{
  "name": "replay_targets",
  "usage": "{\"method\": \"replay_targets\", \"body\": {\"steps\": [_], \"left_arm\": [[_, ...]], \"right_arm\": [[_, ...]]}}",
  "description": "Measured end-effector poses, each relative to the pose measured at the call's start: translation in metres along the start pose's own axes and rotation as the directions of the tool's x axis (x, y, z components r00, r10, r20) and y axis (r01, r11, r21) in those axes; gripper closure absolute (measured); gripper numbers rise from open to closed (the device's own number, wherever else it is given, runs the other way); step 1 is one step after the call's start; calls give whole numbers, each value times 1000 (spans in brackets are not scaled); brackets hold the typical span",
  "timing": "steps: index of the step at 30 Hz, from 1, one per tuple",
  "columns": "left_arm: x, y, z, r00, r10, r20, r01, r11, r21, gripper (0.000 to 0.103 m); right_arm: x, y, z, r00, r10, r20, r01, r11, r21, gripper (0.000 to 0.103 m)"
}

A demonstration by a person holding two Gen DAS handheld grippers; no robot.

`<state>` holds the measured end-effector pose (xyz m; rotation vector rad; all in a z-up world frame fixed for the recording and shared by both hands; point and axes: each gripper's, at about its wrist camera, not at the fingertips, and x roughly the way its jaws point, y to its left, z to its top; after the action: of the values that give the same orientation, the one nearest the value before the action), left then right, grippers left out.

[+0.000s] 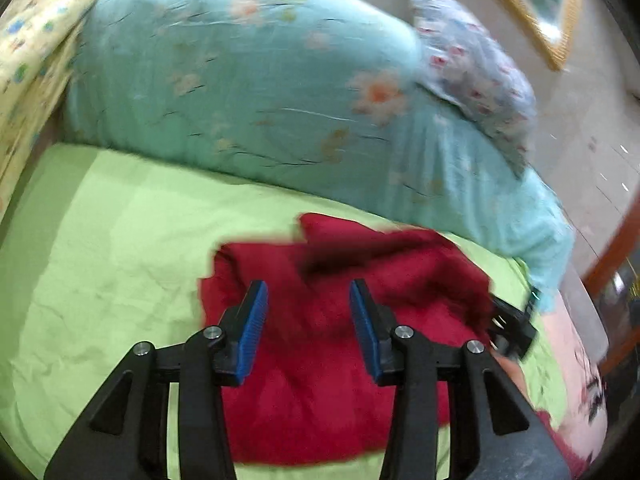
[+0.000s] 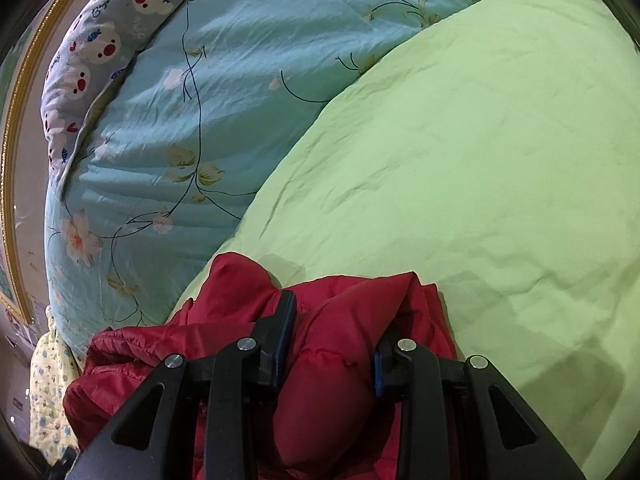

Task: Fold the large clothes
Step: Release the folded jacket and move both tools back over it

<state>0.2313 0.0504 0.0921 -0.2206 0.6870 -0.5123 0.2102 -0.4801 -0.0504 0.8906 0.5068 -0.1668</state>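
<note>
on the bed with its lime green cotton sheet (image 1: 100, 240), a bunched dark red padded jacket (image 1: 320, 360) lies crumpled near the front edge, just below a bulky turquoise floral quilt (image 1: 240, 80) that is heaped along the far side.

the left gripper (image 1: 308, 328) hangs above the jacket and points forward and down over it, with red fabric filling the view between its two blue-padded fingers (image 1: 252, 328). its jaws stand spread wide and nothing is caught between them; whether the tips touch the cloth cannot be told, as this view is smeared by blur. at the right edge of the left wrist view a black piece of the other tool shows against the jacket's side.

the right gripper (image 2: 336, 340) is set low, right at the jacket (image 2: 320, 380), aimed across the bed toward the quilt (image 2: 200, 100). its jaws are partly closed around a thick puffed fold of the red fabric, which bulges up between the two fingers (image 2: 280, 332) and hides much of the right-hand pad.

counted: one red jacket, two grippers, one green sheet (image 2: 480, 160), one turquoise quilt. one grey pillow printed with white bears (image 2: 92, 48) lies on the quilt's far end, and one pale yellow printed cloth (image 1: 28, 40) sits beside the quilt. a gold-framed picture (image 1: 552, 8) shows beyond the bed.
</note>
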Motion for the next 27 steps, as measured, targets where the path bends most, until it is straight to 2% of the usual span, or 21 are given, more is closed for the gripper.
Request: {"method": "replay_targets", "body": {"steps": [3, 5, 8, 10, 12, 15, 20, 22, 24, 27], "left_arm": [[19, -35, -21, 996, -43, -75, 50, 994, 97, 62], [39, -55, -36, 992, -44, -120, 62, 987, 146, 62], [80, -76, -60, 981, 5, -193, 34, 979, 201, 62], [108, -80, -72, 973, 103, -208, -51, 969, 241, 62], [129, -72, -77, 968, 134, -212, -83, 968, 236, 62], [145, -60, -75, 968, 119, -220, -75, 977, 199, 62], [152, -57, -72, 968, 135, -210, -92, 975, 203, 62], [155, -56, -71, 969, 140, -206, -99, 975, 197, 62], [157, -54, -69, 968, 143, -205, -104, 976, 192, 62], [161, -52, -64, 967, 148, -205, -109, 976, 189, 62]], "right_arm": [[2, 3, 0, 1000, -11, -1, 11, 1000, -10, 71], [2, 5, 0, 1000, -20, -1, 20, 1000, -19, 71], [1, 6, 1, 1000, -23, -5, 23, 999, -28, 70], [-2, 9, 2, 1000, -21, -10, 21, 999, -38, 68], [-10, 14, 4, 1000, -6, -10, 5, 999, -53, 63], [-30, 24, 7, 1000, 19, -1, -19, 996, -83, 54], [-79, 48, 1, 997, 58, 55, -47, 982, -181, 41], [-97, 65, -10, 994, 77, 71, -56, 962, -269, 35], [-94, 84, -22, 998, 62, 22, -50, 926, -374, 31], [-67, 113, -44, 997, -12, -80, -34, 837, -546, 32]]}}
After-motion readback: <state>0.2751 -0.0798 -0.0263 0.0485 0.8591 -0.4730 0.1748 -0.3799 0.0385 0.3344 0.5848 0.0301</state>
